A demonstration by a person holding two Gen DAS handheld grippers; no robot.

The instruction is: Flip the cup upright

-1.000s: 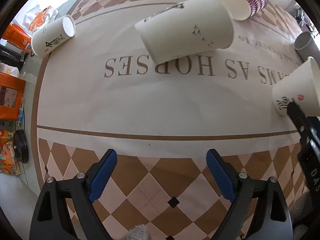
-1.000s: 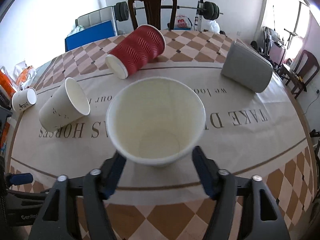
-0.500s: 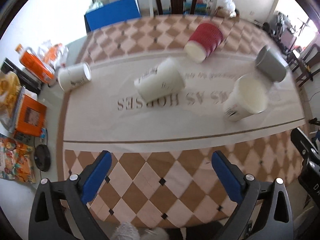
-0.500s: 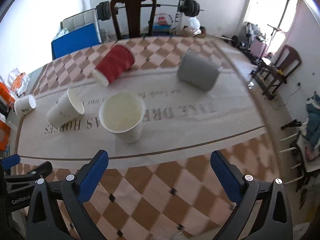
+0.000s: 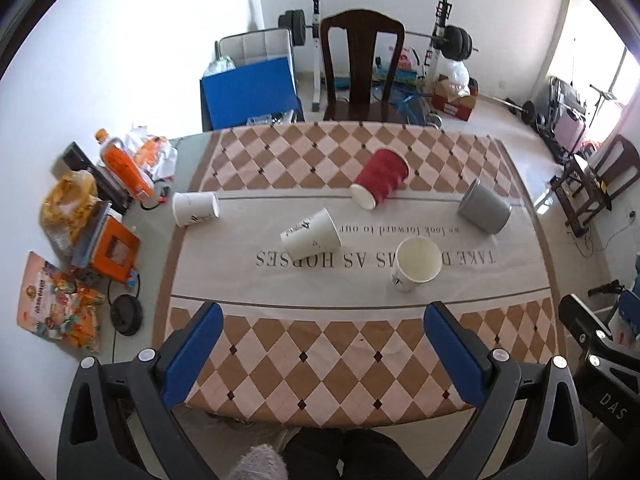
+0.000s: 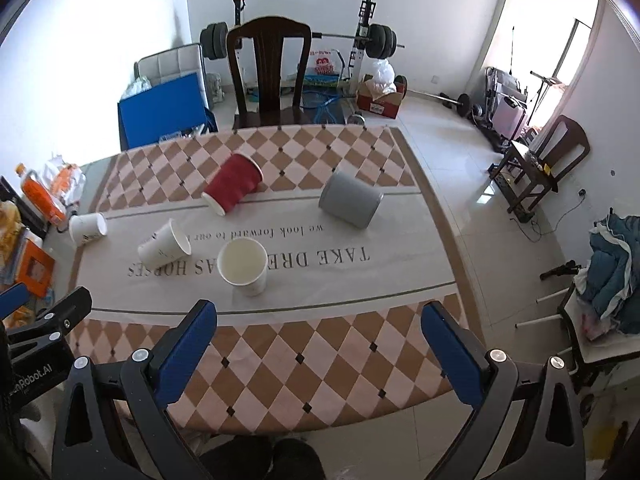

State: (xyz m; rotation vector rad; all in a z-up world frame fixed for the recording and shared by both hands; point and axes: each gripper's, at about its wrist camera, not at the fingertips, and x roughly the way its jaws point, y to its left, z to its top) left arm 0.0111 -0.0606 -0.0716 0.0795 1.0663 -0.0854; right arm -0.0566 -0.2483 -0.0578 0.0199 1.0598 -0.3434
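A white paper cup (image 5: 416, 263) (image 6: 244, 266) stands upright on the tablecloth (image 5: 360, 344), mouth up. Four cups lie on their sides: a white one (image 5: 311, 236) (image 6: 164, 244), a small white one (image 5: 195, 208) (image 6: 87, 228), a red ribbed one (image 5: 381, 178) (image 6: 233, 188) and a grey one (image 5: 484, 212) (image 6: 351, 199). My left gripper (image 5: 323, 344) is open and empty, high above the table's near edge. My right gripper (image 6: 320, 340) is open and empty, also raised and back from the cups.
Snack bags, an orange bottle (image 5: 124, 166) and an orange box (image 5: 116, 250) crowd the table's left strip. A dark wooden chair (image 5: 362, 68) stands at the far side. Gym gear lines the back wall. Another chair (image 6: 548, 164) and a clothes pile (image 6: 616, 276) are at right.
My right gripper let go of the white cup, leaving it upright on the table. Both grippers opened wide and pulled up and back from the table.
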